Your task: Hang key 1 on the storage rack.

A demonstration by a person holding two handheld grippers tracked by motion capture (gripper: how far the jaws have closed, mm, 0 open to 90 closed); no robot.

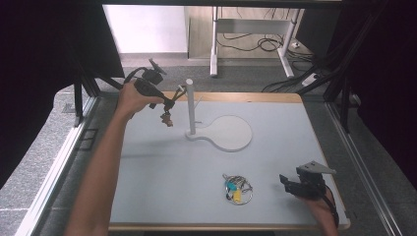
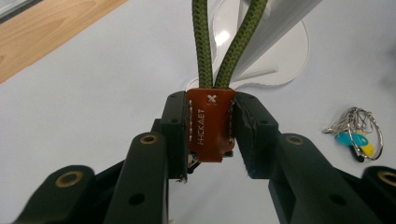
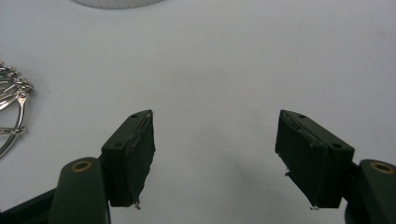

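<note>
My left gripper is raised at the back left, just left of the white post. In the left gripper view its jaws are shut on a brown leather tag with a green cord loop running up toward the post. The tag and its trinkets dangle below the gripper. The post stands on a white round-ended base. My right gripper rests low at the front right, open, with nothing between its jaws. A key ring with blue and yellow tags lies on the table left of it.
The grey table top has a wooden rim along the back and front. Part of the key ring lies at the left edge of the right gripper view. Beyond the table stand a desk frame and cables on the floor.
</note>
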